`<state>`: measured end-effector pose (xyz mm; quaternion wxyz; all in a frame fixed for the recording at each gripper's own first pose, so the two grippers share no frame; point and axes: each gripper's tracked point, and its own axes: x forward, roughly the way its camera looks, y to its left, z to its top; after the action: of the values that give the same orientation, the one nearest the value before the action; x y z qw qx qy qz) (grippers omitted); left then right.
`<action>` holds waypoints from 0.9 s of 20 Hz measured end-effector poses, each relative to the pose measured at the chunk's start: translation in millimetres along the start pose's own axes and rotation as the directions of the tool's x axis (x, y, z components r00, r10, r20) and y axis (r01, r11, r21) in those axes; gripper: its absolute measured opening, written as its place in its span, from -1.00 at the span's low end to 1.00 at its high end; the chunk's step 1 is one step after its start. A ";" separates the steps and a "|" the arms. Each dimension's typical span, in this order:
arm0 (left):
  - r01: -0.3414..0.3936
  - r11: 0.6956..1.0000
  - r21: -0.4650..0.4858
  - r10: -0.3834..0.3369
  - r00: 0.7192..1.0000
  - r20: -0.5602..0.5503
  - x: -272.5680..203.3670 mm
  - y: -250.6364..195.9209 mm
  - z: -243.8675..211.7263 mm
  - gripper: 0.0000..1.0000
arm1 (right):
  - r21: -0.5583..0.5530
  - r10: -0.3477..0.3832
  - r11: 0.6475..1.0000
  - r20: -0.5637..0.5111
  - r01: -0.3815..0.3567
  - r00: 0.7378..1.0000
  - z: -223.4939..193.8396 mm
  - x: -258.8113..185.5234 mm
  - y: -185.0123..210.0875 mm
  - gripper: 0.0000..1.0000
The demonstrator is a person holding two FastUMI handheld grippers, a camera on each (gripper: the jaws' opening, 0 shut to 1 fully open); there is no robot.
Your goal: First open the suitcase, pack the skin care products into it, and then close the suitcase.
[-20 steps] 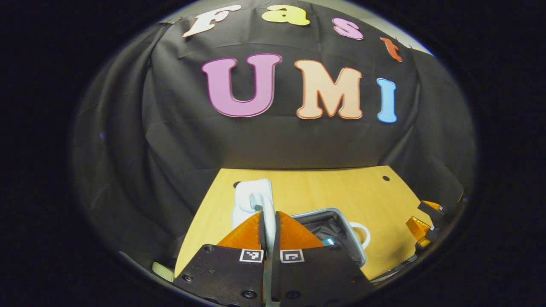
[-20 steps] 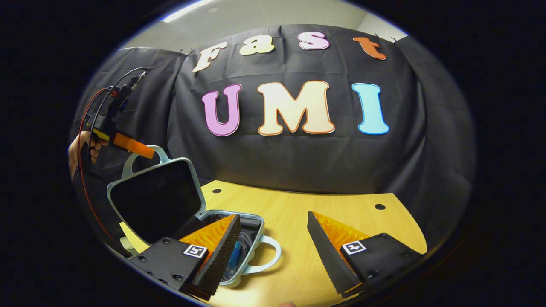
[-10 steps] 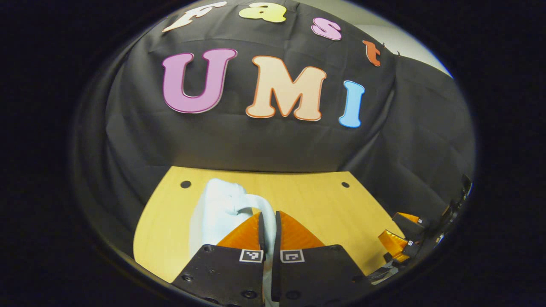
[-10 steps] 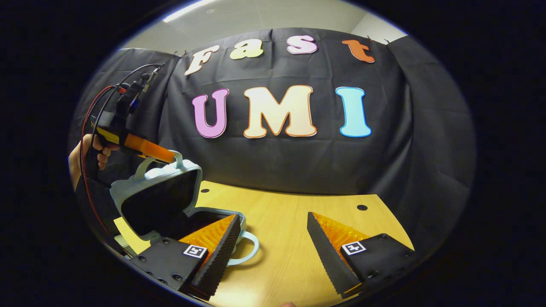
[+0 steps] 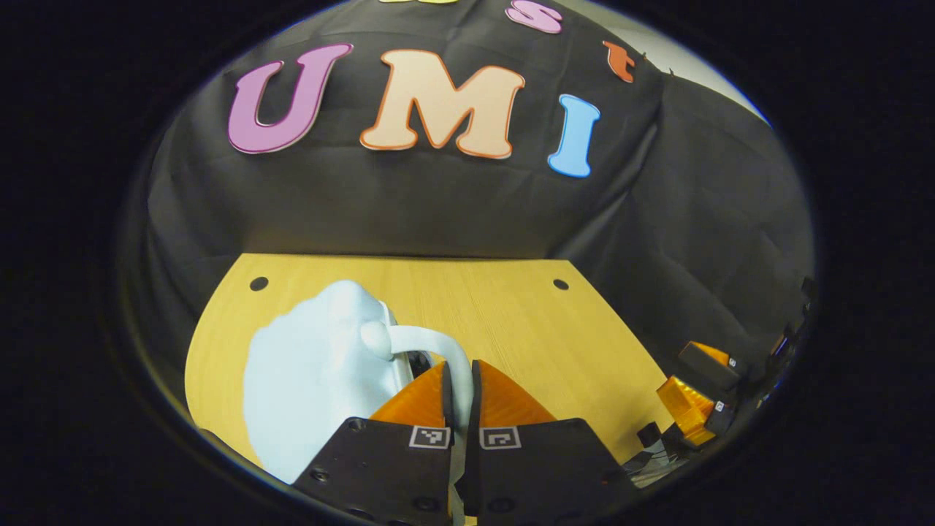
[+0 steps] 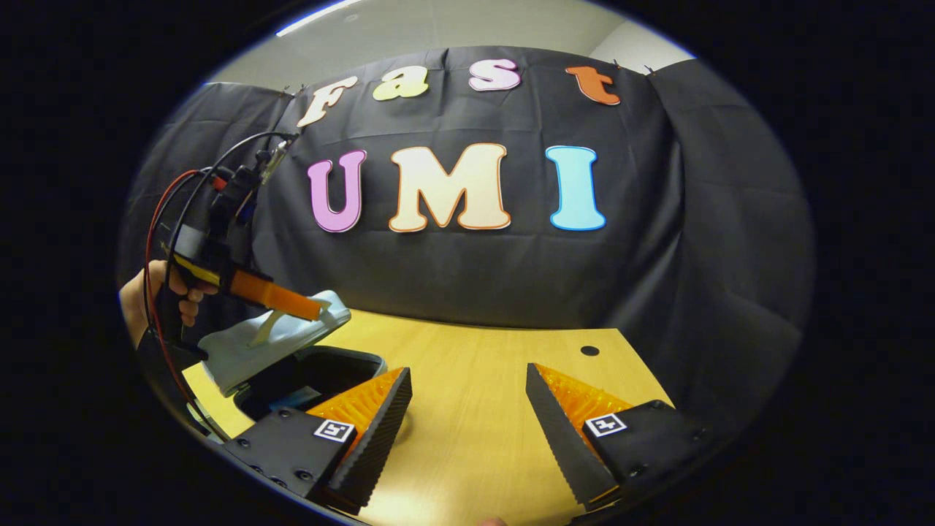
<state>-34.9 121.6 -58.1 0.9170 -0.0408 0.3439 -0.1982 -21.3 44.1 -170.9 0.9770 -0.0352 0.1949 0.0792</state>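
**Lid handle being gripped, suitcase partly open**

In the left gripper view, the left gripper (image 5: 460, 387) is being seen with its fingers closed almost together on the pale handle (image 5: 431, 343) of the suitcase lid (image 5: 314, 380); both fingers are pressing on the handle. The lid's pale blue outer shell is lying at 9 to 10 o'clock of the fingers, over the wooden surface (image 5: 511, 314).

In the right gripper view, the same left gripper (image 6: 274, 296) is being held by a hand (image 6: 157, 292) at 9 o'clock, with red and black cables (image 6: 164, 212) running from it. The lid (image 6: 270, 340) is being held tilted at a low angle over the suitcase base (image 6: 332, 365), a dark gap being left between them. Something blue (image 6: 292, 398) is being glimpsed inside the base; what it is cannot be told.

The right gripper (image 6: 467, 416) is being held wide apart with nothing between its fingers, above the bare surface (image 6: 467, 365), just beside the suitcase at its 3 o'clock side. In the left gripper view the right gripper (image 5: 694, 387) is being seen at 4 o'clock, near the surface's edge.
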 end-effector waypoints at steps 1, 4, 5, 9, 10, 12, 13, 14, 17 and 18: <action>-0.001 1.000 0.002 0.001 1.000 -0.016 8.1 -4.8 -7.4 -0.99 | -0.002 -0.007 1.000 -0.006 0.007 1.000 -2.6 -1.5 -5.5 0.92; -0.009 1.000 0.016 0.010 0.997 -0.075 32.1 -14.9 -34.6 -0.99 | -0.007 -0.025 1.000 -0.022 0.025 0.999 -11.1 -7.8 -21.3 0.92; -0.011 1.000 0.016 0.013 0.996 -0.091 39.3 -16.7 -41.3 -0.92 | -0.009 -0.032 0.999 -0.025 0.032 0.999 -12.2 -9.7 -26.5 0.92; -0.028 1.000 0.014 0.030 0.989 -0.148 61.4 -24.0 -72.9 -0.97 | -0.018 -0.050 0.999 -0.029 0.049 0.998 -15.5 -19.1 -43.5 0.93; -0.036 0.999 0.015 0.038 0.987 -0.156 65.4 -25.1 -78.5 -0.96 | -0.019 -0.053 0.998 -0.030 0.053 0.998 -16.8 -19.5 -47.6 0.93; -0.050 0.999 0.019 0.053 0.983 -0.174 72.7 -26.6 -88.9 -0.97 | -0.019 -0.057 0.998 -0.030 0.057 0.998 -18.0 -22.2 -54.9 0.93; -0.059 0.998 0.023 0.062 0.981 -0.181 76.6 -26.7 -93.2 -0.97 | -0.019 -0.057 0.998 -0.030 0.056 0.998 -17.9 -23.1 -57.8 0.92; -0.066 0.997 0.027 0.069 0.980 -0.184 80.0 -27.2 -97.2 -0.96 | -0.019 -0.056 0.998 -0.028 0.055 0.998 -19.2 -24.4 -60.8 0.93; -0.114 0.993 0.004 0.114 0.982 -0.153 82.6 -28.9 -101.0 -0.71 | -0.012 -0.040 0.999 -0.013 0.040 0.999 -14.5 -28.6 -66.6 0.93; -0.128 0.992 -0.009 0.126 0.986 -0.111 76.6 -34.9 -95.9 -0.44 | -0.004 -0.029 1.000 0.001 0.029 1.000 -8.9 -28.6 -67.2 0.93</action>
<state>-56.2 65.5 -170.7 0.9070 -0.0154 0.3975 -0.1384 -39.4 -27.0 -165.5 0.9780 -0.0400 0.1939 0.0656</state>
